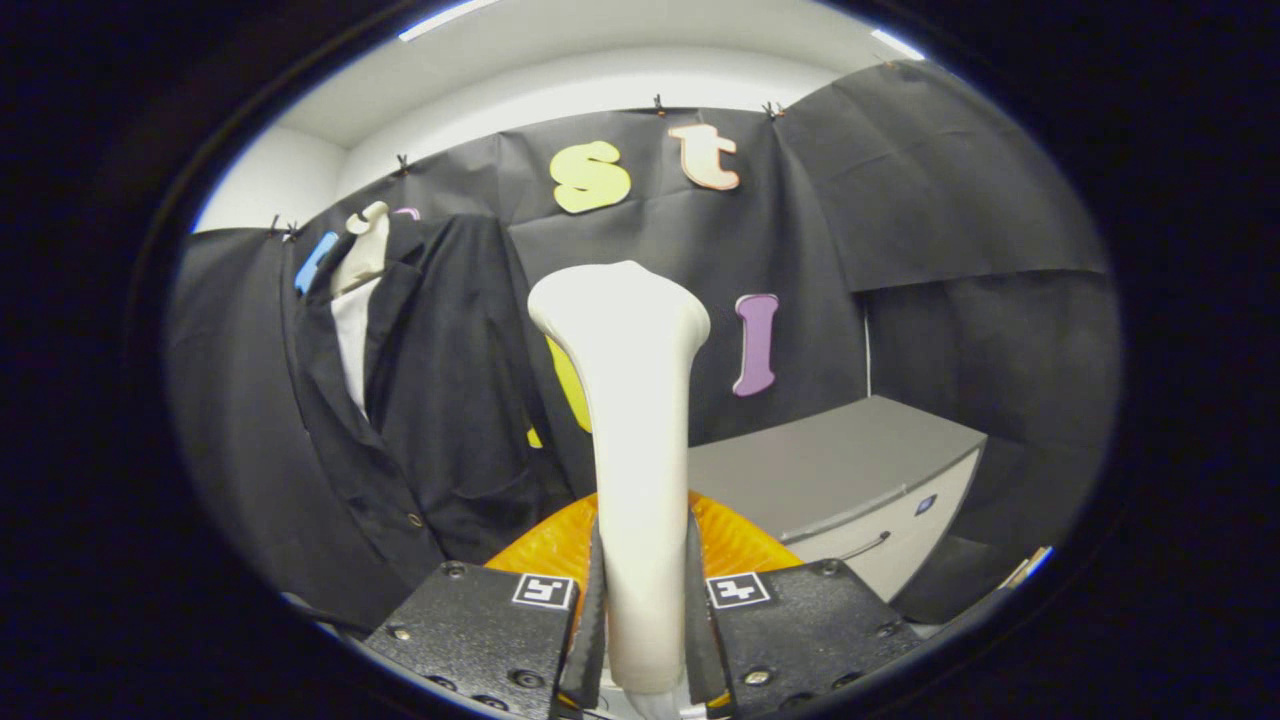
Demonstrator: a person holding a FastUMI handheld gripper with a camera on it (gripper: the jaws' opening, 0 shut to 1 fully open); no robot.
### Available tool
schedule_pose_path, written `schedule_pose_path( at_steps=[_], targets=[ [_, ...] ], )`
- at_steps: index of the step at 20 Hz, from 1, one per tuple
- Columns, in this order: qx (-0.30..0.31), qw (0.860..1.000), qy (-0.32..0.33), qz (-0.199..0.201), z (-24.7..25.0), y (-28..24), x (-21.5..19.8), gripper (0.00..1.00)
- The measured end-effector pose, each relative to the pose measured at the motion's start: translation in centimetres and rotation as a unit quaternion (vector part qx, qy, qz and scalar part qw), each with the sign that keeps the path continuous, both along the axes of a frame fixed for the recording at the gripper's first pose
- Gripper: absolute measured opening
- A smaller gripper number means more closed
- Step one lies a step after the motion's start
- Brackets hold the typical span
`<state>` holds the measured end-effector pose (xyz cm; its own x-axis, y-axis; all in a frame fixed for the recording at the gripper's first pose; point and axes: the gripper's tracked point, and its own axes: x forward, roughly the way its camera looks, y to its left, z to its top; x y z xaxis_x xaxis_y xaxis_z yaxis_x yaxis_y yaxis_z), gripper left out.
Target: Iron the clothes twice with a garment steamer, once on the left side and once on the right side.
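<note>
A cream garment steamer (632, 420) stands upright between my fingers, its wide head at the top and its slim handle running down into the gripper (645, 610). Both fingers press on the handle from either side. A black jacket (440, 400) hangs on a pale hanger (362, 250) against the booth wall, ahead and to the left of the steamer. Its front hangs open, showing a white lining strip (352, 345). The steamer head is apart from the jacket, to its right.
An orange ribbed object (545, 545) lies just beyond the fingers, behind the steamer handle. A grey cabinet (850, 480) with drawer handles stands to the right. Black cloth covers the wall behind everything.
</note>
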<state>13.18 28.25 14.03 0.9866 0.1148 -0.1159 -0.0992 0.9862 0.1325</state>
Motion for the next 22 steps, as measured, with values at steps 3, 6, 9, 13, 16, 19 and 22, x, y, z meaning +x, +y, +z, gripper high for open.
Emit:
schedule_pose_path(
  at_steps=[3, 6, 9, 13, 16, 19, 22],
  targets=[
    [-0.011, 1.000, -0.021, 0.014, 1.2, 3.3, 0.4, 0.35],
    [-0.023, 0.999, -0.039, 0.022, 2.3, 6.2, 1.4, 0.35],
    [-0.041, 0.997, -0.064, 0.034, 4.1, 9.0, 2.3, 0.35],
    [-0.060, 0.992, -0.109, 0.038, 7.4, 11.6, 3.8, 0.35],
    [-0.064, 0.987, -0.144, 0.039, 10.3, 13.1, 5.1, 0.35],
    [-0.063, 0.982, -0.172, 0.044, 13.0, 14.6, 6.1, 0.35],
    [-0.063, 0.979, -0.183, 0.058, 14.3, 16.2, 7.0, 0.35]
  ],
)
